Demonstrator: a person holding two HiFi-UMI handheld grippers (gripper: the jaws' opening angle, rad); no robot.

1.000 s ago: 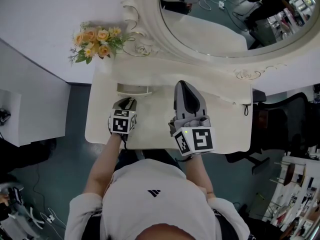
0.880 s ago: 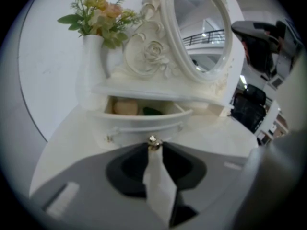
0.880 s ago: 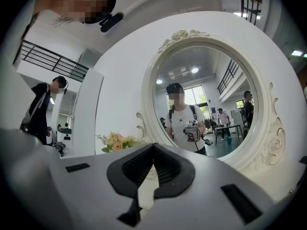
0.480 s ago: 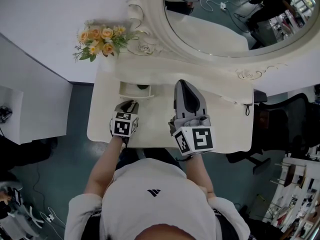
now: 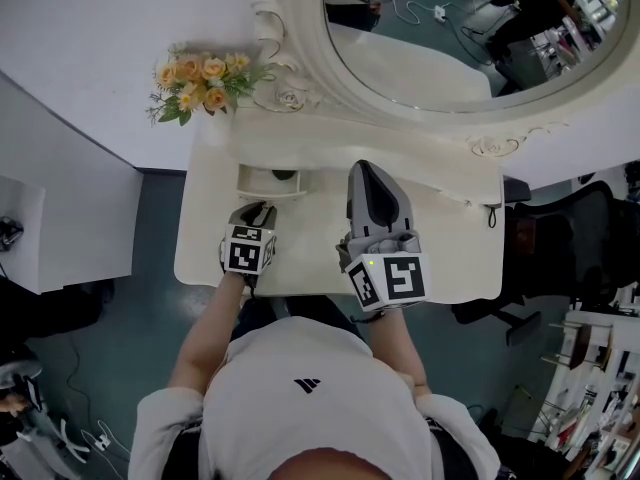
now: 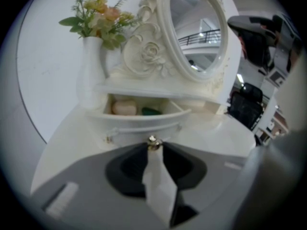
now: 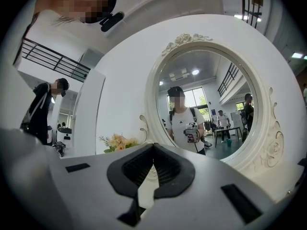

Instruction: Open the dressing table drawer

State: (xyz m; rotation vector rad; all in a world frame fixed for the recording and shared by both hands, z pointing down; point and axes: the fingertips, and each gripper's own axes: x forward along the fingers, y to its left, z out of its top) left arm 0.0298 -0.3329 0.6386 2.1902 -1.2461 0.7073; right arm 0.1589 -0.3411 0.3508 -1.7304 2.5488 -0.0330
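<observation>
- While my left gripper point(image 6: 152, 146) tilts downward, its opening jaws pinch the gold knob point(image 6: 152, 141) of the drawer point(image 6: 144, 115), which stands part-open near the dressing table's point(image 5: 450, 243) back left corner.
- My right gripper point(image 7: 153, 145) points level at the oval mirror point(image 7: 206, 99), clenched on nothing.
- Flowers point(image 5: 200, 76) stand at that corner.

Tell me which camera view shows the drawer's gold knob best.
The left gripper view: the knob sits close, at the jaw tips. The head view shows only the open drawer; the right gripper view, neither.
</observation>
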